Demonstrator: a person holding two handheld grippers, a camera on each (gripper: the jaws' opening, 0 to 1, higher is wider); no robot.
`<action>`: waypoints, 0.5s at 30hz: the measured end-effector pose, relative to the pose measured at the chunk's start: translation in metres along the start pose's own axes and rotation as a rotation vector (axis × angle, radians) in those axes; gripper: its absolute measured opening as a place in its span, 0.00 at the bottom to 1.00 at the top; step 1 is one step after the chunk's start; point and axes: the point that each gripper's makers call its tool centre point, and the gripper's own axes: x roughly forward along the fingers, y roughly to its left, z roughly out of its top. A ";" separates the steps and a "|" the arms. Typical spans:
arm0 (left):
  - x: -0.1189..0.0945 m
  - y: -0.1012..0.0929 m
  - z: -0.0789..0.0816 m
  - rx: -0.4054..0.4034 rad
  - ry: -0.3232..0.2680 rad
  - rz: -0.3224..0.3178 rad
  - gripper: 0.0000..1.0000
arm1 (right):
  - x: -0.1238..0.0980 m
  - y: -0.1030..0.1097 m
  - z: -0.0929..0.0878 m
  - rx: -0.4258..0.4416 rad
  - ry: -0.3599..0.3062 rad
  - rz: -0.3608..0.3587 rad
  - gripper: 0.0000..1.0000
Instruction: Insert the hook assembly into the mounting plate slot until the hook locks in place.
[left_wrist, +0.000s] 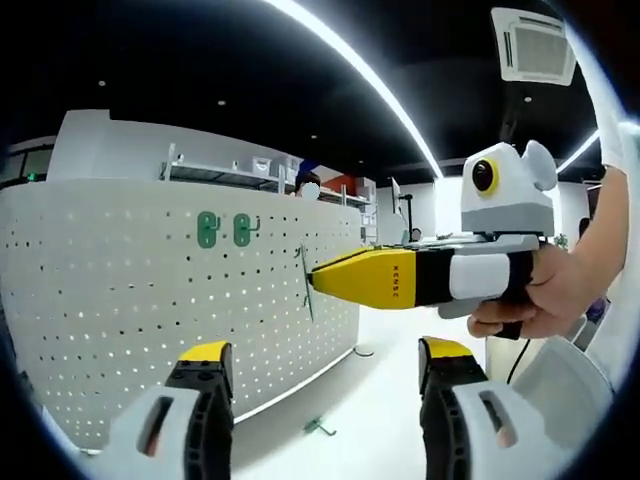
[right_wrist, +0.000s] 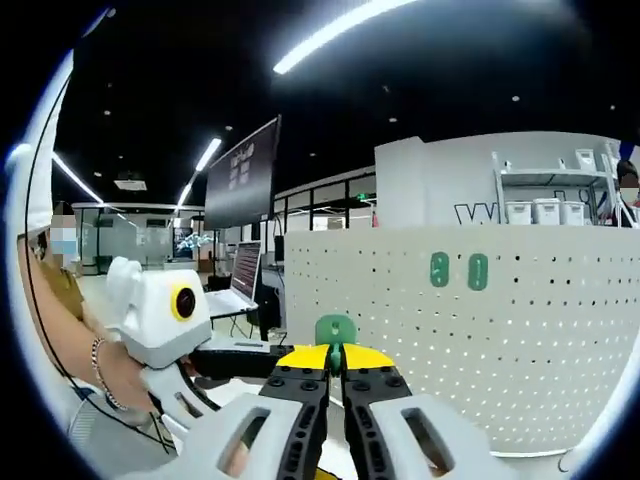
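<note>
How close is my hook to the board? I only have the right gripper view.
Observer: In the left gripper view, the hook in the right gripper sits right at the board face; I cannot tell if it touches.
Operator: Where is it relative to the mounted hooks?
Observer: Lower than the two mounted hooks, and to their right in that view.
Operator: Is the left gripper free?
Observer: Yes, the left gripper has its jaws apart with nothing between them.

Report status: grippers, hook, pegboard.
Right gripper shut on green hook, just short of the pegboard. Left gripper open, empty. Two hooks already mounted. Path clear.
</note>
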 end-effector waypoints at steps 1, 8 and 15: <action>0.000 0.000 0.000 -0.001 0.002 0.001 0.77 | 0.000 -0.001 0.001 0.006 -0.002 -0.002 0.01; -0.001 0.003 -0.001 -0.002 0.006 0.008 0.77 | -0.002 -0.019 0.005 0.052 -0.018 -0.040 0.01; -0.005 0.005 -0.007 -0.003 0.022 0.005 0.77 | -0.002 -0.046 0.012 0.079 -0.035 -0.097 0.01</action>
